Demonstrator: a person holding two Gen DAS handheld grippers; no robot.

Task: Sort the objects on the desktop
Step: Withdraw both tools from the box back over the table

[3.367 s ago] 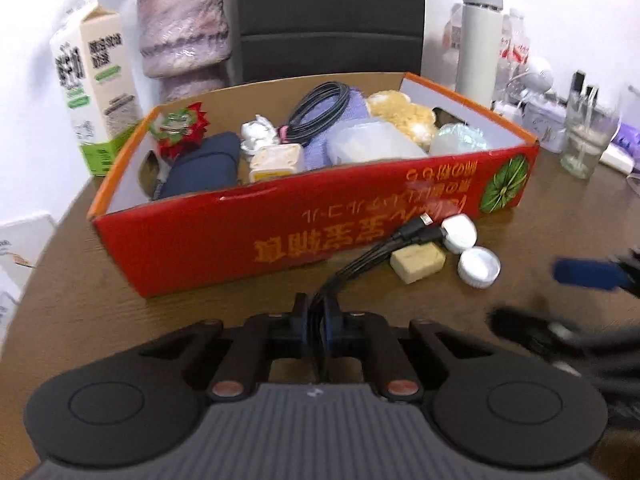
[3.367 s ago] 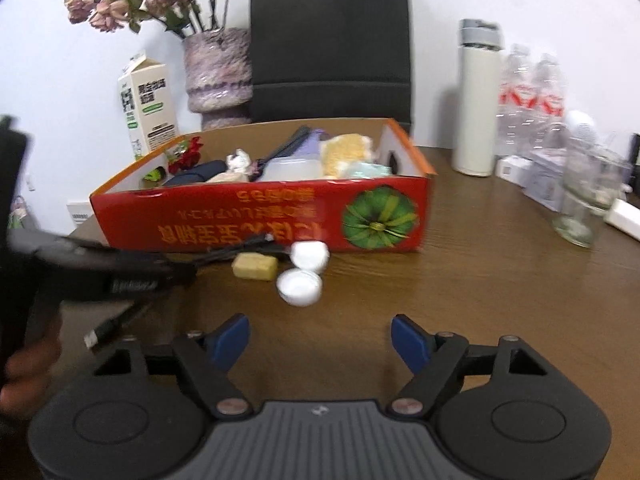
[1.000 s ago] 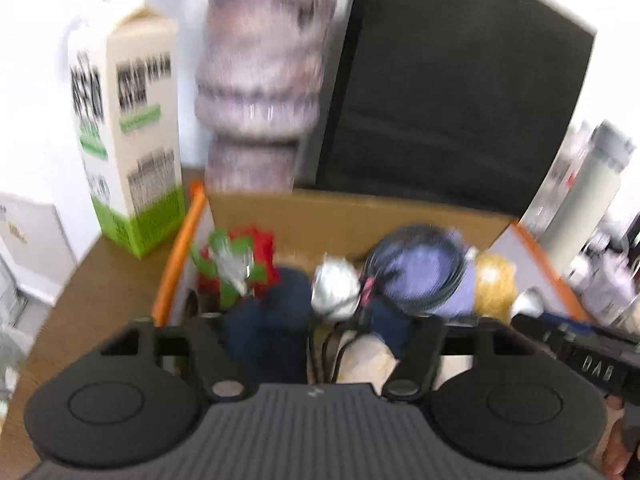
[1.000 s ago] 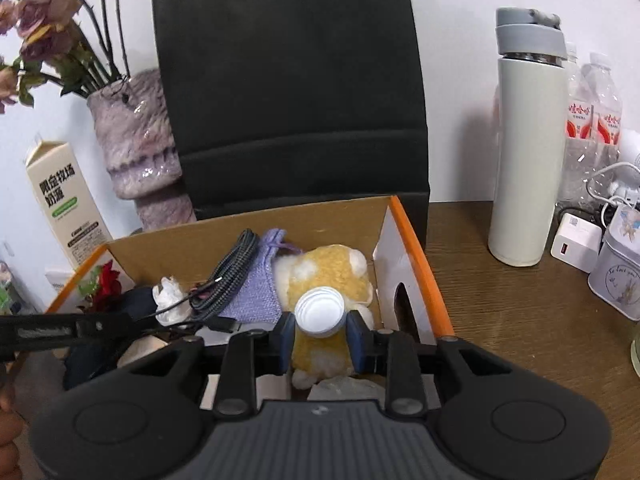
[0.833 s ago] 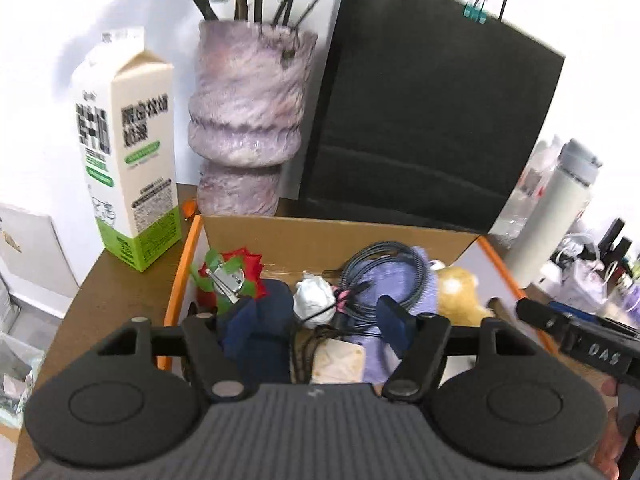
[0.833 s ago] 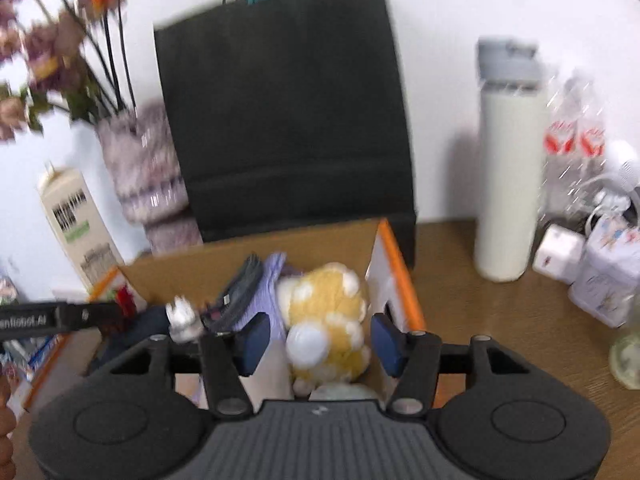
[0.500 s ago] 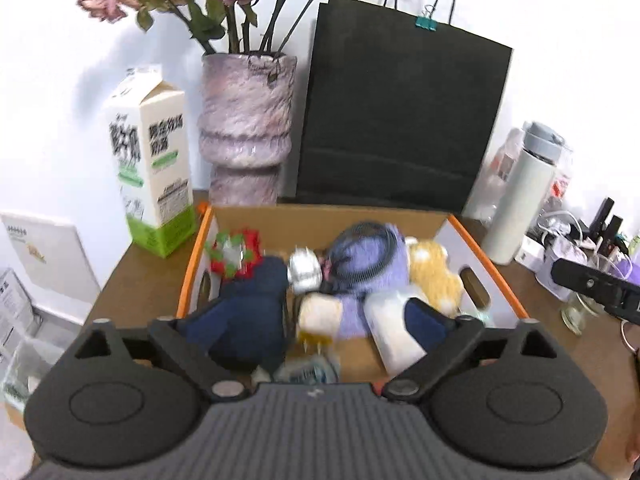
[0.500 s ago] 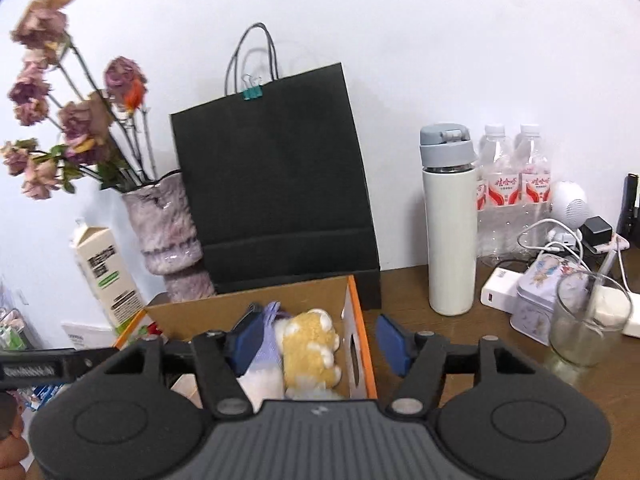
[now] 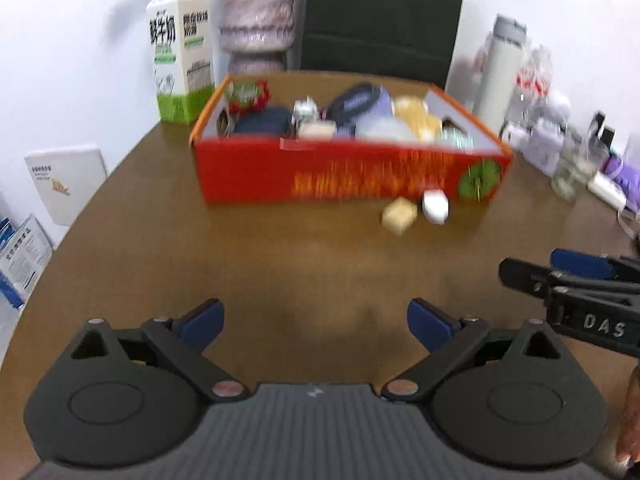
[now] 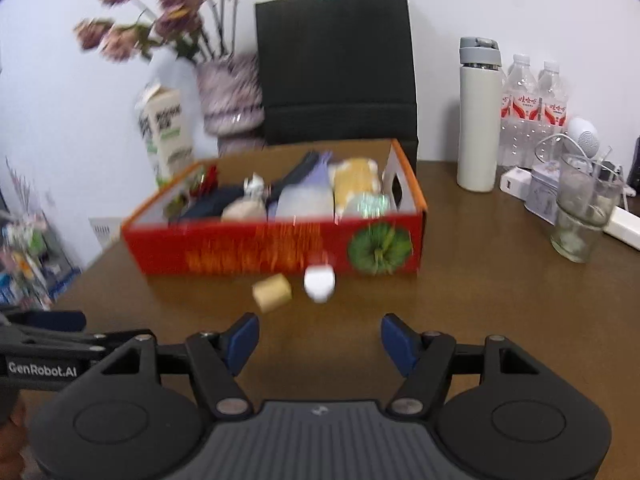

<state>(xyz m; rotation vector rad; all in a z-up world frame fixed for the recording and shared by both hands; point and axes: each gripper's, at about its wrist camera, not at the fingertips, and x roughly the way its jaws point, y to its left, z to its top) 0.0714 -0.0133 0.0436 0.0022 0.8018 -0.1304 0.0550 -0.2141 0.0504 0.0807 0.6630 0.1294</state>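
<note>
A red cardboard box [image 9: 344,176] [image 10: 280,248] full of sorted items stands on the brown table. In front of it lie a small tan block [image 9: 400,215] [image 10: 273,292] and a white cap [image 9: 435,206] [image 10: 319,281]. My left gripper [image 9: 316,320] is open and empty, low over the table well in front of the box. My right gripper [image 10: 318,340] is open and empty, just short of the block and cap. The right gripper also shows at the right edge of the left wrist view [image 9: 568,280].
A milk carton [image 9: 180,48], a vase of dried flowers [image 10: 228,92] and a black paper bag [image 10: 336,64] stand behind the box. A white flask [image 10: 478,116], water bottles [image 10: 534,108], a glass [image 10: 580,216] and chargers sit at the right.
Both grippers let go their loads over the box, opened, and pulled back and down to the table in front of the box. The cable and one white cap are now in the box.
</note>
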